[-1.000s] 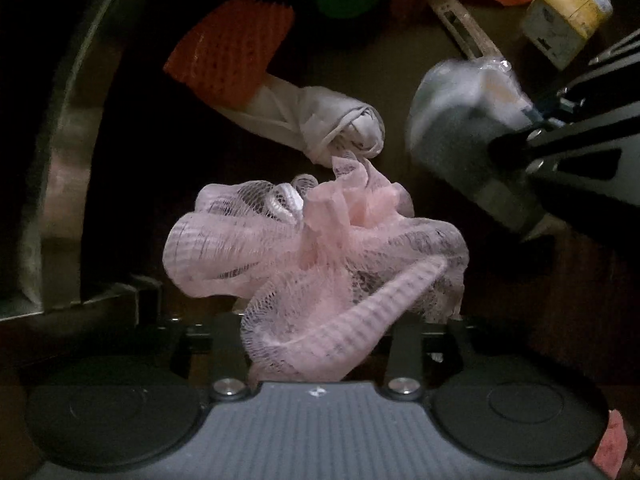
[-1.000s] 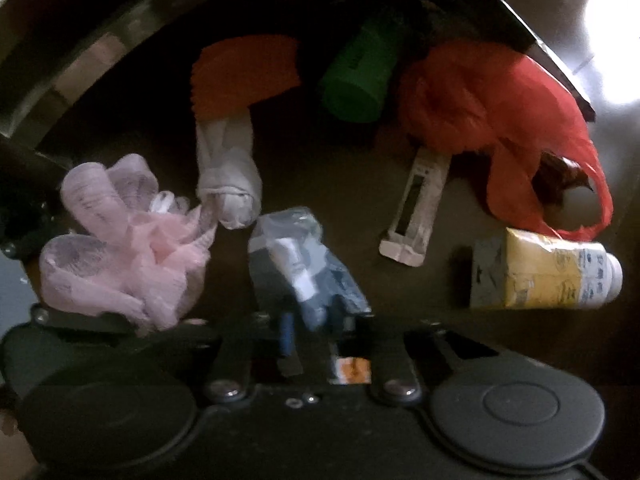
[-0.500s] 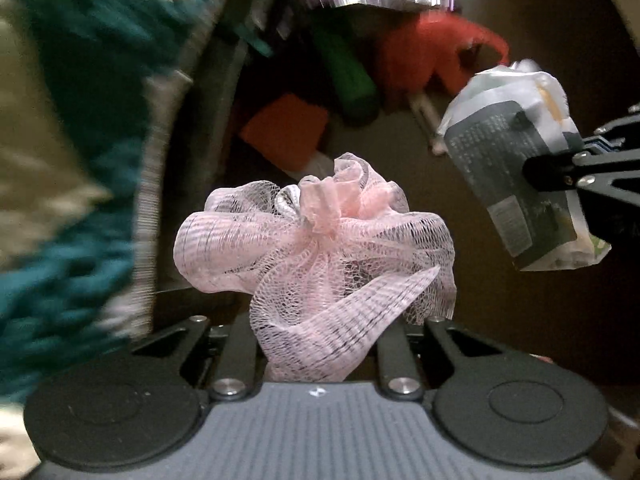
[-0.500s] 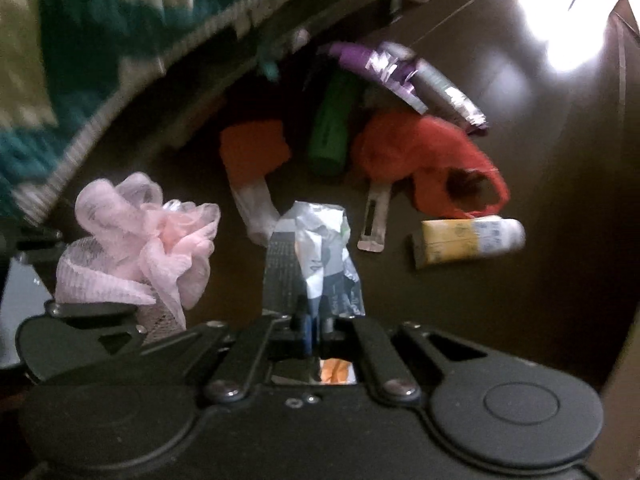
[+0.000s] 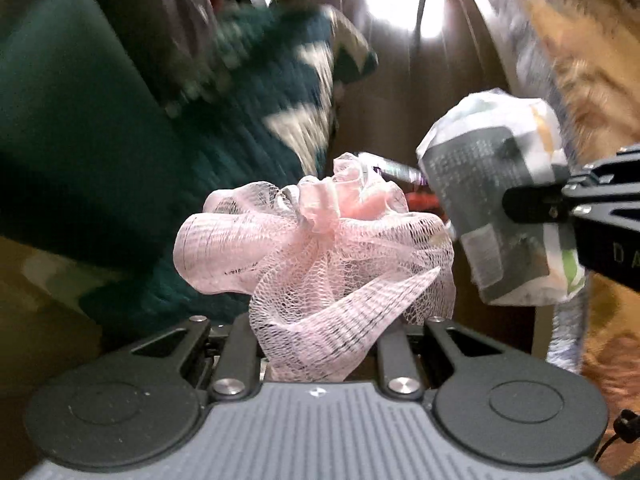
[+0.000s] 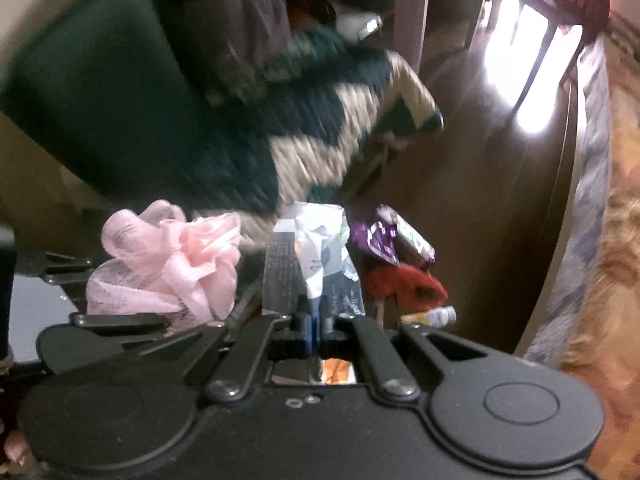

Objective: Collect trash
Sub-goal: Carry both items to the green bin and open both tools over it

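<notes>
A pink mesh net bulges out of my left gripper, which is shut on its lower end; the net hides the fingertips. To its right, my right gripper is shut on a crumpled grey-and-white wrapper. In the right wrist view the same wrapper stands up from the closed right gripper, and the pink net hangs to its left. Both are held high above the floor. More litter lies far below: a purple wrapper, a red bag and a yellow tube.
A teal-and-cream zigzag blanket drapes over a dark green seat at the left. A dark wooden floor with a bright glare runs up the middle. An orange shaggy rug borders the right.
Both grippers have risen a long way from the floor, the net and the wrapper still in them. The litter has shrunk below, and the blanket and seat have come into view.
</notes>
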A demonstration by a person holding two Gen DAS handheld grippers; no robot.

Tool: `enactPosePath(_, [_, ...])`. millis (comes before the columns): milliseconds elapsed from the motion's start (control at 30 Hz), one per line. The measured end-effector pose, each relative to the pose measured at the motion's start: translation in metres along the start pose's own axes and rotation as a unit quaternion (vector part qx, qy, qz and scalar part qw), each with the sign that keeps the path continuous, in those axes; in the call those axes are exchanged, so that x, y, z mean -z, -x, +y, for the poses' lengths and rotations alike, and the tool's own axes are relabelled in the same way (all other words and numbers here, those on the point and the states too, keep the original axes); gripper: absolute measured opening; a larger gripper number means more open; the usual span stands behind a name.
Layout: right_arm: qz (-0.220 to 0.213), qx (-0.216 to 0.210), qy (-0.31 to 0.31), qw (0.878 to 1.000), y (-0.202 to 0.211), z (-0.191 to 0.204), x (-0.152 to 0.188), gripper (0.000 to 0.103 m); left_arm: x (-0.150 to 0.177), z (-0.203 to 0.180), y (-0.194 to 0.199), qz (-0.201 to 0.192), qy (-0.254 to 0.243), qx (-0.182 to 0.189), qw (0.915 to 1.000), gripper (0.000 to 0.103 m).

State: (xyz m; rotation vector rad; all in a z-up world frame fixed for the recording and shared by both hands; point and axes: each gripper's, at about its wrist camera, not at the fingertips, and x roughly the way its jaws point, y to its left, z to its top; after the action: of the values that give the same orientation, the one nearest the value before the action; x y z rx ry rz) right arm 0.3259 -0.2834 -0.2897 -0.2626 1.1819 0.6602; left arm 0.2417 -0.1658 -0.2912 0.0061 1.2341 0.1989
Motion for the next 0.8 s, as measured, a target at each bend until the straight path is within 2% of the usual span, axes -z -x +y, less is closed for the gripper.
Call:
enactPosePath(267, [-0.05, -0.017, 0.006, 0.999, 0.113, 0.055, -0.07, 0.002, -0.029, 0.067, 0.114, -0.046, 0.022, 0.006, 0.9987, 0.019])
enactPosePath(433, [-0.083, -0.023, 0.02, 0.996, 0.148, 0.095, -0.111, 0.002, -0.043, 0.118, 0.165, -0.085, 0.03, -0.016, 0.9958, 0.019])
enactPosePath(500, [-0.093, -0.023, 0.026, 0.995, 0.157, 0.112, -0.13, 0.002, -0.049, 0.14, 0.177, -0.093, 0.041, -0.029, 0.9944, 0.019])
enactPosePath(600, [-0.099, -0.032, 0.028, 0.994, 0.158, 0.134, -0.159, 0.002, -0.059, 0.181, 0.188, -0.095, 0.067, -0.029, 0.9928, 0.019])
enactPosePath(700, [-0.098, -0.044, 0.023, 0.994, 0.15, 0.153, -0.187, 0.002, -0.069, 0.222, 0.188, -0.094, 0.084, -0.041, 0.9912, 0.019])
enactPosePath(800, [-0.091, -0.053, 0.017, 0.994, 0.136, 0.172, -0.211, 0.002, -0.084, 0.258, 0.176, -0.074, 0.088, -0.043, 0.9925, 0.019])
